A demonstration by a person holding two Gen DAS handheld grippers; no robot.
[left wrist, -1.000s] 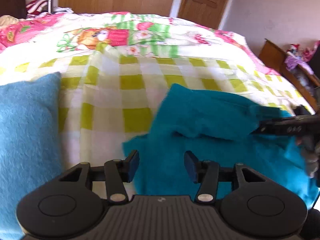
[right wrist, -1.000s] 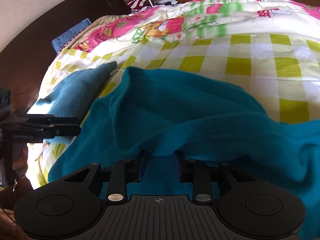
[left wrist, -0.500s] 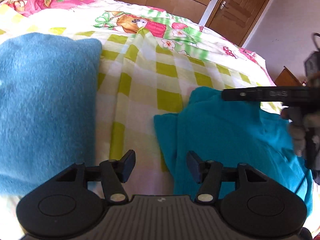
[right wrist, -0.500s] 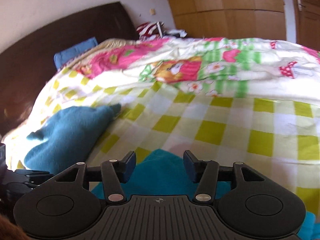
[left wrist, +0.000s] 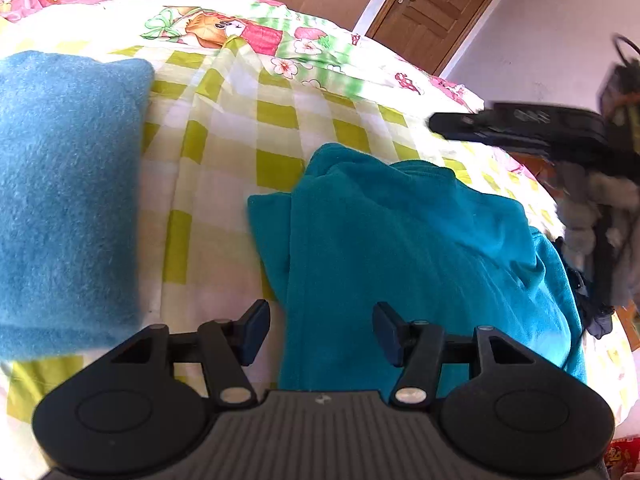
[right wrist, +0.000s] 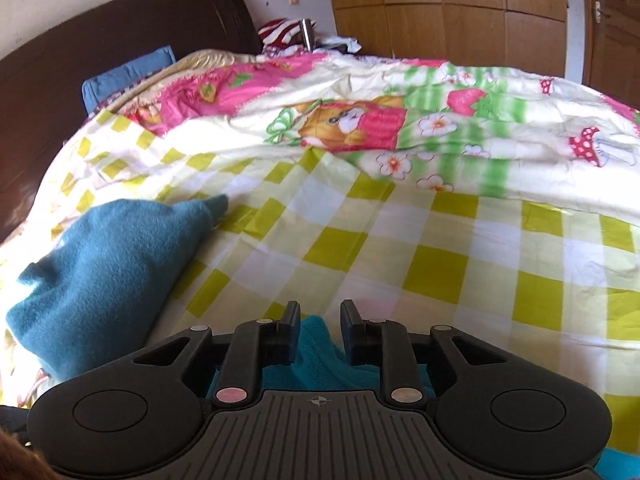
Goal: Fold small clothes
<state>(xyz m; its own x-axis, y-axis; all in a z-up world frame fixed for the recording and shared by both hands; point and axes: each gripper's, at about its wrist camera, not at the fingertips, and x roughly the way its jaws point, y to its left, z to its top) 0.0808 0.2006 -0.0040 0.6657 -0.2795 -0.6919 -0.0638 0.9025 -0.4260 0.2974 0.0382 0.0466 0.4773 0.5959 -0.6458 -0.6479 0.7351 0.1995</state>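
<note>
A teal garment (left wrist: 400, 240) lies folded on the checked bed cover (left wrist: 280, 120). My left gripper (left wrist: 322, 332) hovers open over its near left edge, and the pads touch nothing. My right gripper (left wrist: 440, 125) is seen side-on, raised above the garment's far right part, with nothing in it. In the right wrist view the right gripper (right wrist: 320, 328) has a narrow gap and its jaws are closing. A bit of the teal garment (right wrist: 316, 344) shows below that gap, not pinched. A folded blue fleece (left wrist: 68, 200) rests at the left.
The same blue fleece (right wrist: 104, 272) lies left of my right gripper. A cartoon-print quilt (right wrist: 360, 120) covers the far bed, with a dark headboard (right wrist: 80, 60) and wooden wardrobe (right wrist: 440, 0) behind. A gloved hand (left wrist: 592, 208) holds the right gripper. A door (left wrist: 432, 4) stands beyond.
My right gripper let go of the teal fold, rose off the garment, opened wide and has narrowed again. The fold now lies flat. My left gripper shifted toward the garment's left edge.
</note>
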